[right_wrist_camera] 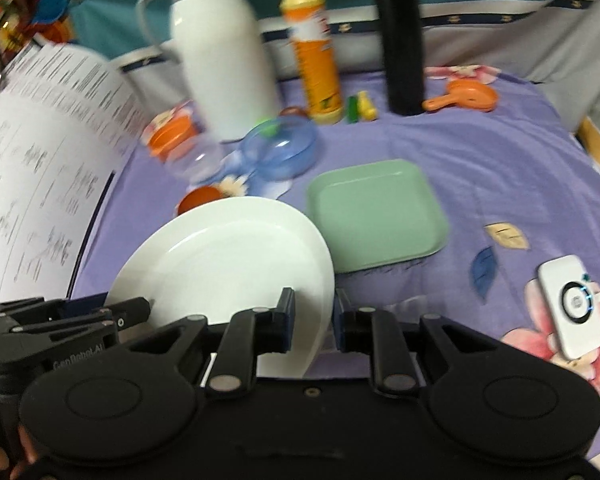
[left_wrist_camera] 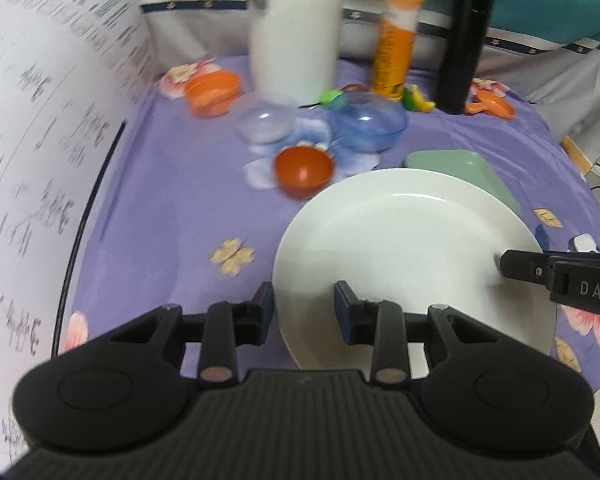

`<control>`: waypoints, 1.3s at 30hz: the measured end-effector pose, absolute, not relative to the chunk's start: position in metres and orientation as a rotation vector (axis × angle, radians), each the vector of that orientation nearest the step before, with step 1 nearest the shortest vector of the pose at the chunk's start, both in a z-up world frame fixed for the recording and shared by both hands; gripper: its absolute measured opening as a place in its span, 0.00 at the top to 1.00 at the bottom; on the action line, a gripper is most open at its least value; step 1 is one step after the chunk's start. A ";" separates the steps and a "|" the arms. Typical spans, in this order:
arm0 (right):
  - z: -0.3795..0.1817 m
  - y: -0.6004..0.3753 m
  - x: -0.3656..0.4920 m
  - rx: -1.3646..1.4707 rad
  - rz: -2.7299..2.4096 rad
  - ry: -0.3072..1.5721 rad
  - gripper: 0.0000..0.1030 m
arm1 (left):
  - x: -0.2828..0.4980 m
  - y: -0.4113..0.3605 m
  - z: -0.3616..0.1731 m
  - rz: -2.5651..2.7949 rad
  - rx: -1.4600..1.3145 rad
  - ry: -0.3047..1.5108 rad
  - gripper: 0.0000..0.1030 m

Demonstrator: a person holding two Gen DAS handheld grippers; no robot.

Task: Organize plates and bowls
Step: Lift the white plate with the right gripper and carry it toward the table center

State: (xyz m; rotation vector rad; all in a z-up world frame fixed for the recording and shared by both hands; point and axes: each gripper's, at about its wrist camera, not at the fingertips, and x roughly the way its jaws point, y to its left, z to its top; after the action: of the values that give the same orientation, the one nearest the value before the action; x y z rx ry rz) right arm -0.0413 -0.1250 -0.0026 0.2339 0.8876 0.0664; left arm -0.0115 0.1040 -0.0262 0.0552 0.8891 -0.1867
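Observation:
A round white plate [left_wrist_camera: 400, 248] hangs tilted above the purple flowered cloth, carried by both grippers. My left gripper [left_wrist_camera: 305, 314] is shut on its near left rim, one finger under the edge and one over it. My right gripper [right_wrist_camera: 314, 320] is shut on the opposite rim of the white plate [right_wrist_camera: 228, 256]. Each gripper also shows in the other's view: the right gripper [left_wrist_camera: 540, 270] and the left gripper [right_wrist_camera: 120, 316]. Just beyond the white plate lies a square green plate [right_wrist_camera: 376, 212] flat on the cloth. Behind it sit a blue see-through bowl [right_wrist_camera: 280, 148], a clear bowl [left_wrist_camera: 266, 122] and a small red bowl [left_wrist_camera: 304, 170].
At the back stand a white jug [right_wrist_camera: 220, 60], an orange bottle [right_wrist_camera: 316, 56] and a black flask [right_wrist_camera: 400, 36]. An orange cup [left_wrist_camera: 212, 90] and an orange scoop [right_wrist_camera: 464, 96] lie near them. Printed paper sheets [left_wrist_camera: 40, 140] rise on the left. A white charger [right_wrist_camera: 572, 308] lies at the right.

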 end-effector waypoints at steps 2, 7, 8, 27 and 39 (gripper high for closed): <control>-0.003 -0.113 -0.045 0.219 0.084 0.898 0.80 | -0.017 0.117 -0.032 -0.179 0.042 0.897 0.69; -0.012 -0.082 -0.047 0.169 0.112 0.945 0.80 | -0.025 0.142 -0.048 -0.160 0.013 0.927 0.69; -0.014 -0.075 -0.047 0.157 0.118 0.955 0.80 | -0.026 0.147 -0.052 -0.157 0.005 0.935 0.69; -0.047 -0.036 -0.023 0.095 0.177 1.079 0.79 | -0.013 0.178 -0.079 -0.123 0.015 0.980 0.69; -0.067 -0.023 -0.021 0.087 0.240 1.144 0.70 | -0.017 0.184 -0.096 -0.092 0.013 0.987 0.59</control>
State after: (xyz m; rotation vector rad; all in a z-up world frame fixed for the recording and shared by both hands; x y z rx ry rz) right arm -0.0208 -0.0235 -0.0670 0.0866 1.1441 0.2403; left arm -0.0168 0.1838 -0.0960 0.0135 0.9874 -0.0919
